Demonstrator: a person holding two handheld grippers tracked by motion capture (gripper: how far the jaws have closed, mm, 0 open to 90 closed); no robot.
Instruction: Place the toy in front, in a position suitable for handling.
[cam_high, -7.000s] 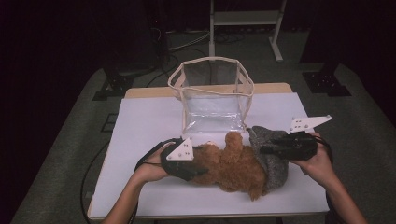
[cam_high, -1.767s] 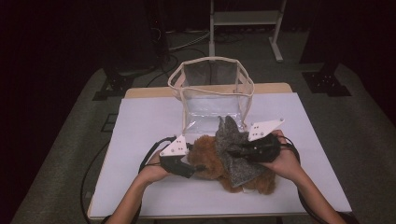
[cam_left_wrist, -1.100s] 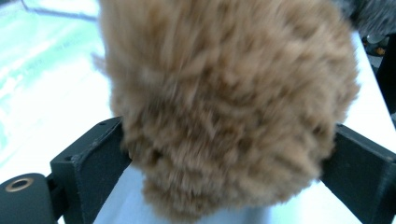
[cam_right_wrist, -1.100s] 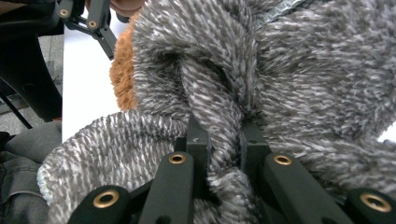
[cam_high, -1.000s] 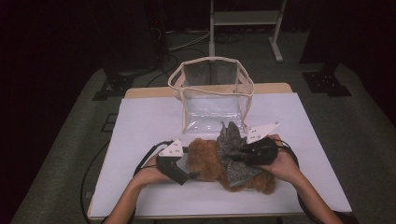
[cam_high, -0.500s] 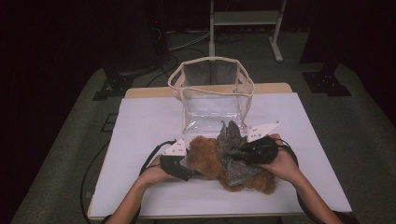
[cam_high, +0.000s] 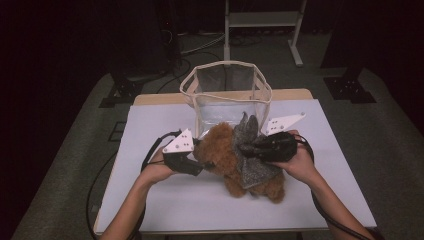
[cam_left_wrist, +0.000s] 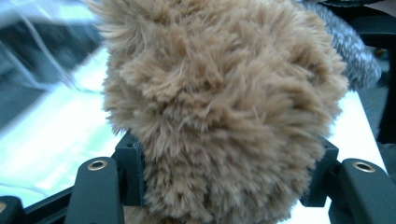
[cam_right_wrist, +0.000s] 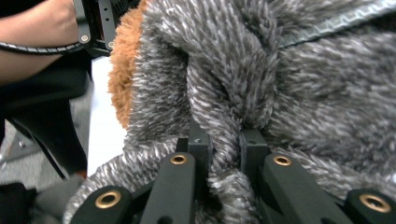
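Teddy (cam_high: 225, 152) in front of the clear bag (cam_high: 227, 95), on the table (cam_high: 150, 200). Left gripper (cam_high: 200, 159) jaws just closed, pinching its brown fur. Right gripper (cam_high: 252, 149) clamped tight on a fold of its grey knit (cam_right_wrist: 224, 116).

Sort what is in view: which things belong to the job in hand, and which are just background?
In the job:
brown plush toy, clamped by the left gripper
grey knit garment on it, pinched by the right gripper
clear bag, probably

Lying about:
white table
metal stand behind it
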